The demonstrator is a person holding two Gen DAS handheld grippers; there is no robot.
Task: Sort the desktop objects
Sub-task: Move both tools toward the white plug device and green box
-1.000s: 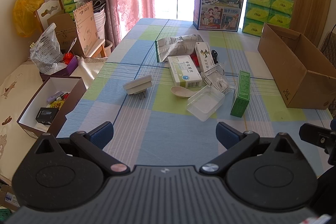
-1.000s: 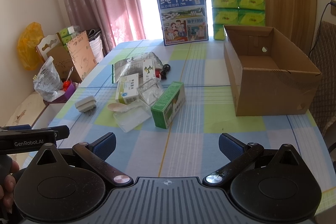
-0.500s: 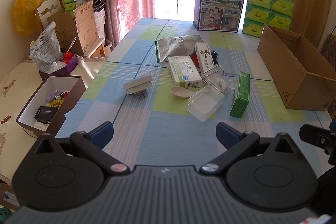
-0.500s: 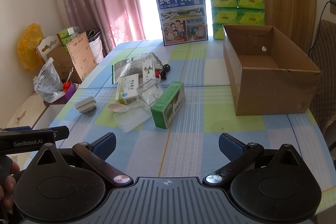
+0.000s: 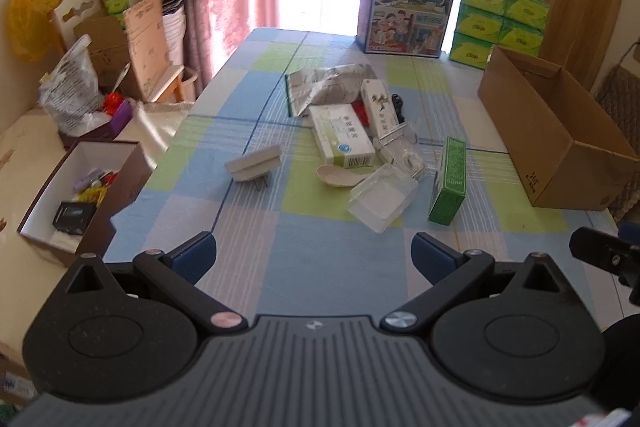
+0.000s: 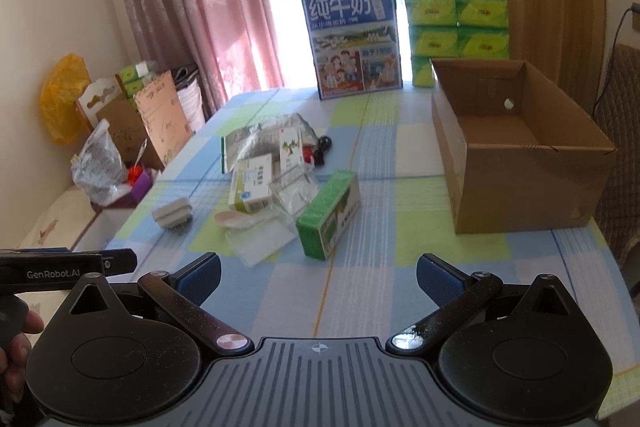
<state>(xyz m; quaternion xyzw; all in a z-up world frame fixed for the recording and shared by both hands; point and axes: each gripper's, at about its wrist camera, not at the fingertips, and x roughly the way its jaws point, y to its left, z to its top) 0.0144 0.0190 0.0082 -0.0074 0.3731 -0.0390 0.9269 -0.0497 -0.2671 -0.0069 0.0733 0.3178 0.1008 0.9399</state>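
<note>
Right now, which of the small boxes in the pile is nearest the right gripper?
The green box, at the pile's right edge, nearest the cardboard carton. The two white medicine boxes lie farther back; the right gripper is open, empty.

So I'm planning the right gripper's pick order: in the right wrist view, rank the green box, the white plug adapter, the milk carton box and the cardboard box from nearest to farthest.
From the right gripper, jaws open:
1. Green box, just ahead, slightly left.
2. Cardboard box on the right and white plug adapter on the left: too close to call.
3. Milk carton box, upright at the table's far end.
</note>
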